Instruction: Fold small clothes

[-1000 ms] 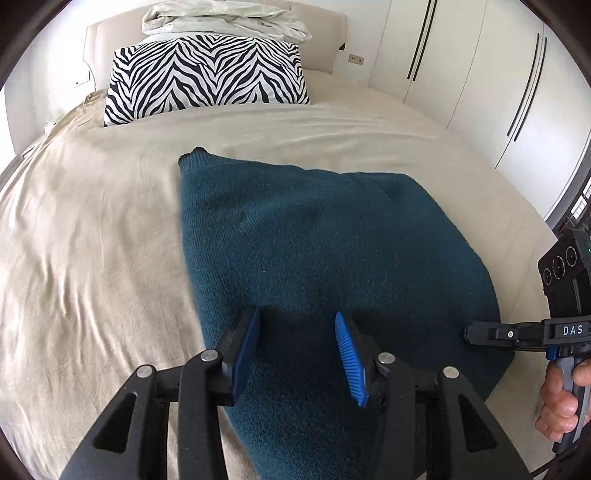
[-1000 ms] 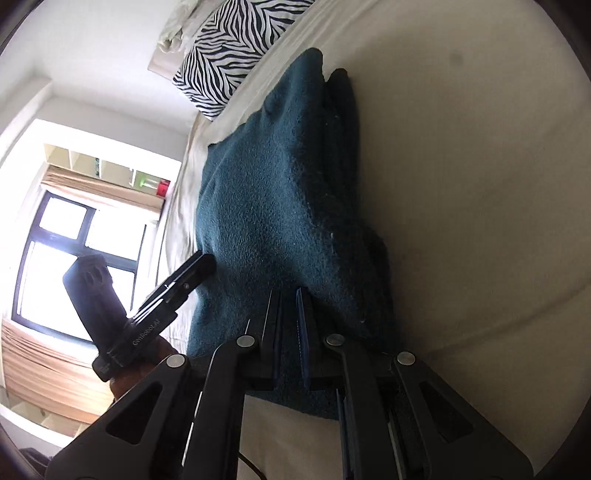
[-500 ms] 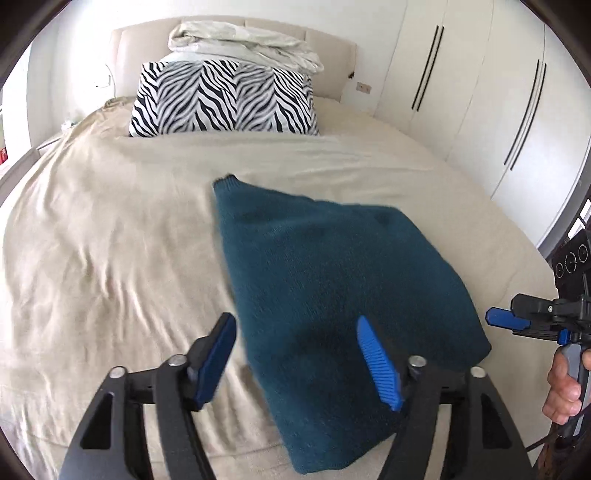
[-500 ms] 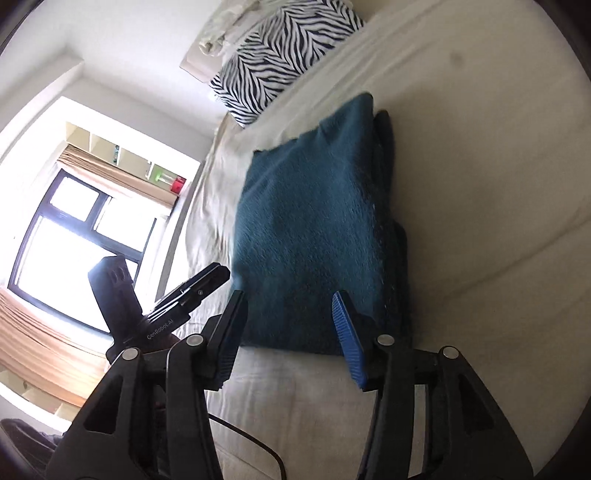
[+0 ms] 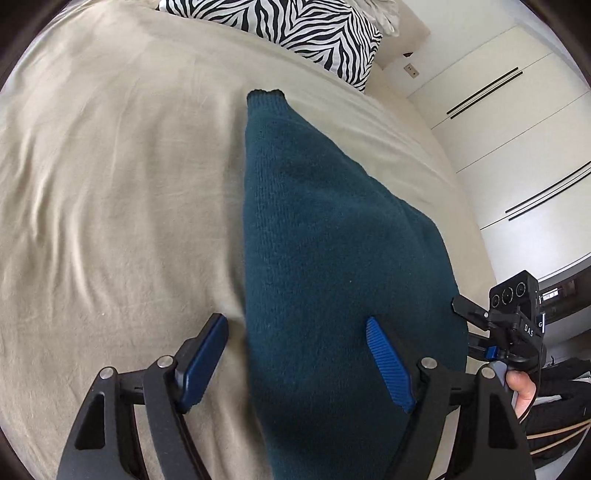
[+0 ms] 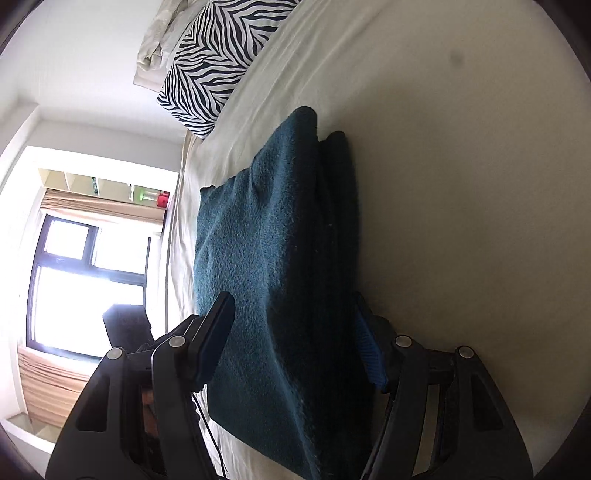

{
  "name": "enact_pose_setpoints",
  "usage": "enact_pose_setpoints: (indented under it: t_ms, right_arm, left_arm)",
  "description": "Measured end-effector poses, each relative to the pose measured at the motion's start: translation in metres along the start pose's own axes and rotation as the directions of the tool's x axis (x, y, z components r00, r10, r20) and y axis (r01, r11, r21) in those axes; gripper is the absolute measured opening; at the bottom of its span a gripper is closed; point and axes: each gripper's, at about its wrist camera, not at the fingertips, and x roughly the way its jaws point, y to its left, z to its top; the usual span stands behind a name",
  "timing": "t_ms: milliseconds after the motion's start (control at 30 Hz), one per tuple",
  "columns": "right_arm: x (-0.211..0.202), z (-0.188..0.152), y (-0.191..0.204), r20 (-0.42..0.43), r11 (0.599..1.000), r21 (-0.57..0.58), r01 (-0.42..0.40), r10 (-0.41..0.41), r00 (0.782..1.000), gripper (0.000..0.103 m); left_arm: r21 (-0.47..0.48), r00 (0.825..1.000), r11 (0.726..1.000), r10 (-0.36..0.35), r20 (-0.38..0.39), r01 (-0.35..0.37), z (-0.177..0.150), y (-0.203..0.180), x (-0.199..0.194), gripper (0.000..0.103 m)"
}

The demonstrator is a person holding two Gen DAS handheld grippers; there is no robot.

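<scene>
Left gripper (image 5: pixel 295 354), jaws spread wide, is straddling the near left edge of the folded teal sweater (image 5: pixel 332 266). Right gripper (image 6: pixel 295 339), jaws equally wide, is bracketing the sweater's near right edge, where stacked layers are showing. The sweater is lying flat on the beige bedsheet (image 5: pixel 110 203). A zebra-print pillow (image 5: pixel 295 29) is sitting at the far end, wardrobe doors (image 5: pixel 517 140) standing to the right.

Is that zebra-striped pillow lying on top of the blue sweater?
No, the zebra pillow sits at the bed's head, apart from the sweater.
</scene>
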Motion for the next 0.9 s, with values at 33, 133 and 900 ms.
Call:
enact_pose_setpoints:
  t_ms: [33, 133, 900]
  right_arm:
    - [0.006, 0.002, 0.004, -0.01, 1.0, -0.013, 0.018, -0.018, 1.0, 0.061]
    - [0.026, 0.005, 0.016, -0.045, 0.99, -0.062, 0.123, -0.126, 0.991, 0.039]
    - [0.042, -0.179, 0.22, 0.139, 0.766, -0.522, 0.375, -0.357, 0.924, 0.02]
  left_arm:
    - [-0.013, 1.0, 1.0, -0.008, -0.013, 0.008, 0.002, -0.001, 0.004, 0.069]
    - [-0.02, 0.999, 0.999, 0.03, -0.025, -0.03, 0.003, -0.008, 0.01, 0.061]
    - [0.209, 0.946, 0.929, 0.27, 0.18, -0.305, -0.126, 0.027, -0.196, 0.038]
